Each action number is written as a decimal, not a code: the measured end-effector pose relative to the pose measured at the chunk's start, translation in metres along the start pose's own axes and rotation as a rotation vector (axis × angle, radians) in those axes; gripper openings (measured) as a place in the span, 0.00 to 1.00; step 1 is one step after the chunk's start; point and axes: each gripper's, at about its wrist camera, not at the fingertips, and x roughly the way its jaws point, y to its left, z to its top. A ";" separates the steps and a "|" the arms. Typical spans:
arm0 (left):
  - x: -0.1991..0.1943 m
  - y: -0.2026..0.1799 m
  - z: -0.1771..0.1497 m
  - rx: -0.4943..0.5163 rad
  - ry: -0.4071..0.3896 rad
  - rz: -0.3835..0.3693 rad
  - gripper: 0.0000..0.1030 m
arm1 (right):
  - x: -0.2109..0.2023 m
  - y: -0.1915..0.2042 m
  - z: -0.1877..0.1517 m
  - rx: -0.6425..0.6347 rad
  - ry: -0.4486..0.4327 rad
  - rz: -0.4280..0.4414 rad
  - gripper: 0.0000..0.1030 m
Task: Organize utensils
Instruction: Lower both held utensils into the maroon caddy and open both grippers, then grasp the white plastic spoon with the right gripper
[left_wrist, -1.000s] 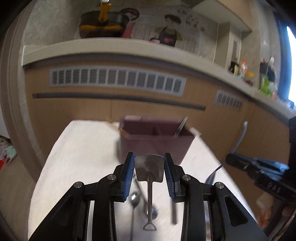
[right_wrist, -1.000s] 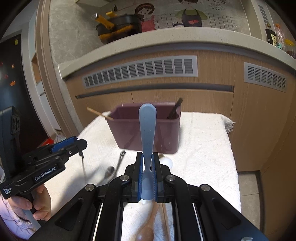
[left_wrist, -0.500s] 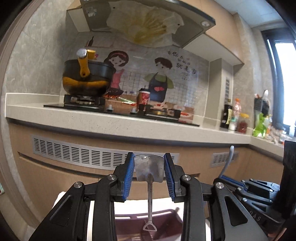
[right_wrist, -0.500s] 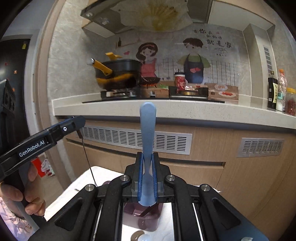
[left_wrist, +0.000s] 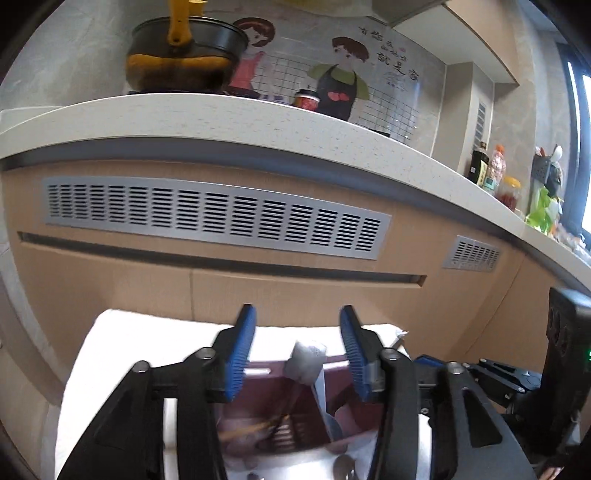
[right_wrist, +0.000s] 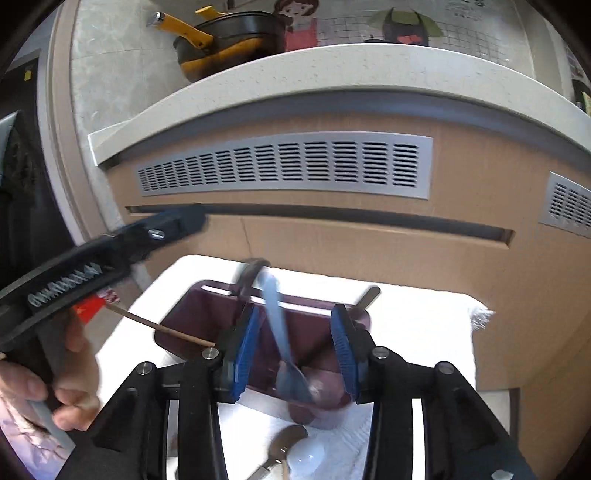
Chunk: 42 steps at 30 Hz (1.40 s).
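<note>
You are in the middle of the sorting, at the moment of two drops at once. The dark purple utensil holder (right_wrist: 192, 321) stands on the white cloth (right_wrist: 424, 325), and several pieces already stand or lean in it: a thin wooden stick (right_wrist: 159, 326) over its left rim, a dark handle (right_wrist: 249, 273) at the back, and a metal handle (right_wrist: 367, 297) at the right. Your left gripper (left_wrist: 297, 354) is over the holder and its jaws are opening; the small metal shovel-shaped spoon (left_wrist: 306, 360) is between the blue pads, but they do not press it any more, and it seems to fall handle first into a compartment. Your right gripper (right_wrist: 293, 349) is also over the holder with jaws opening, about half wide; the light blue plastic spoon (right_wrist: 275, 321) is between the pads, free of them, blurred and leaning, its bowl end low near the front wall of the holder. I cannot tell for sure which compartment each piece goes into, because the picture is blurred there. The work is not finished: in the right wrist view a metal spoon (right_wrist: 286, 441) and a white spoon (right_wrist: 308, 456) lie on the cloth just in front of the holder, touching each other. I judge that these are what is left for you, as far as the views show.
</note>
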 end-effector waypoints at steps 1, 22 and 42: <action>-0.007 0.002 -0.003 -0.006 0.003 0.000 0.54 | -0.003 0.000 -0.003 -0.005 0.004 -0.007 0.43; -0.054 0.053 -0.165 -0.037 0.395 0.154 0.59 | 0.018 0.024 -0.109 -0.081 0.245 -0.157 0.99; -0.104 0.035 -0.200 0.051 0.429 -0.052 0.59 | 0.032 0.011 -0.113 0.026 0.327 -0.078 0.10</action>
